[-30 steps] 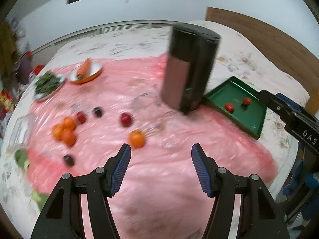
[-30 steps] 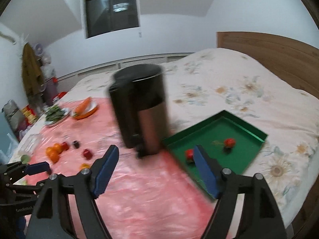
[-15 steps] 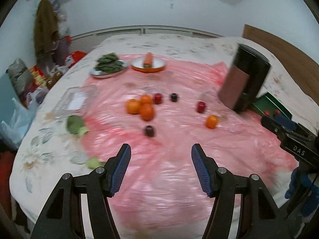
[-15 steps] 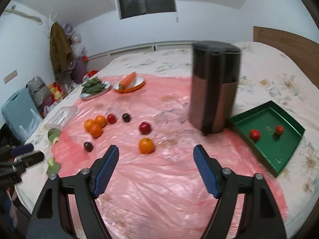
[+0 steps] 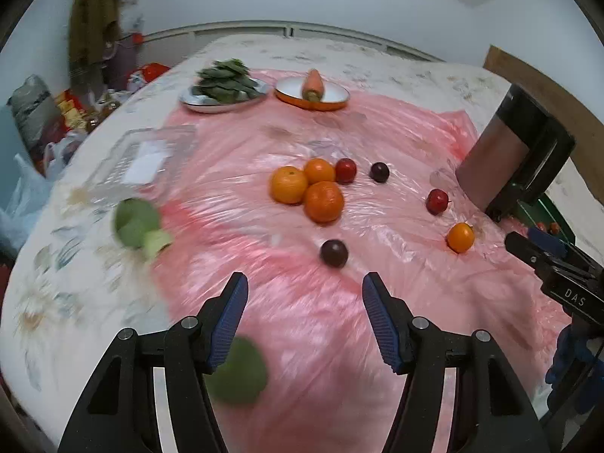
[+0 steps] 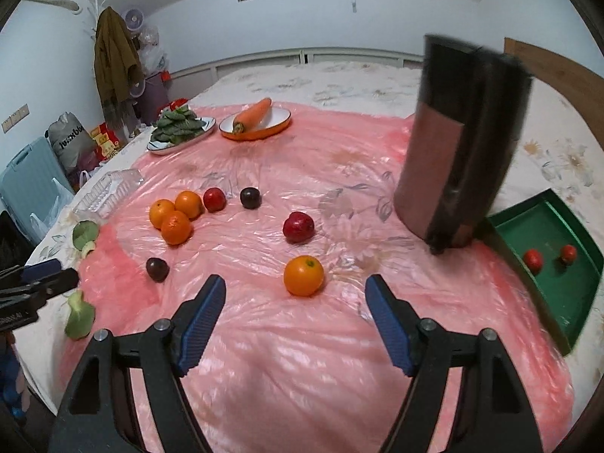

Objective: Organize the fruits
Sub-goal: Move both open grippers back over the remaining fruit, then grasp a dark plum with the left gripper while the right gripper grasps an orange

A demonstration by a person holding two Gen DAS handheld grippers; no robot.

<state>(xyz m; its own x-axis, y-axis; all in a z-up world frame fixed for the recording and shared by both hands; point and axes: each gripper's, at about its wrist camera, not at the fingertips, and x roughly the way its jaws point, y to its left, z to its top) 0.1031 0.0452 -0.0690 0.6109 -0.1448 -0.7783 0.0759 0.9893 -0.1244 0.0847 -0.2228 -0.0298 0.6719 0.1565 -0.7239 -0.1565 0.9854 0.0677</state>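
Note:
Fruit lies loose on a pink plastic sheet [image 6: 302, 358] over a bed. Three oranges [image 6: 175, 219] cluster left of centre, also in the left wrist view [image 5: 307, 188]. A single orange [image 6: 304, 275] lies just beyond my right gripper [image 6: 294, 317], which is open and empty. A red apple [image 6: 298, 226], a second red fruit [image 6: 214, 199] and two dark plums [image 6: 250, 197] [image 6: 157, 268] lie around. My left gripper [image 5: 304, 315] is open and empty, short of a dark plum [image 5: 333, 253]. A green tray [image 6: 566, 264] at the right holds two small red fruits [image 6: 533, 259].
A tall dark cylinder [image 6: 460, 143] stands tilted beside the tray. At the back sit a plate of greens [image 6: 177, 128] and an orange dish with a carrot [image 6: 256, 120]. A clear plastic box [image 6: 109, 192] and green vegetable pieces [image 6: 85, 234] lie at the left edge.
Both views have swung left from the cylinder and tray toward the fruit on the sheet. Both grippers stayed open and empty.

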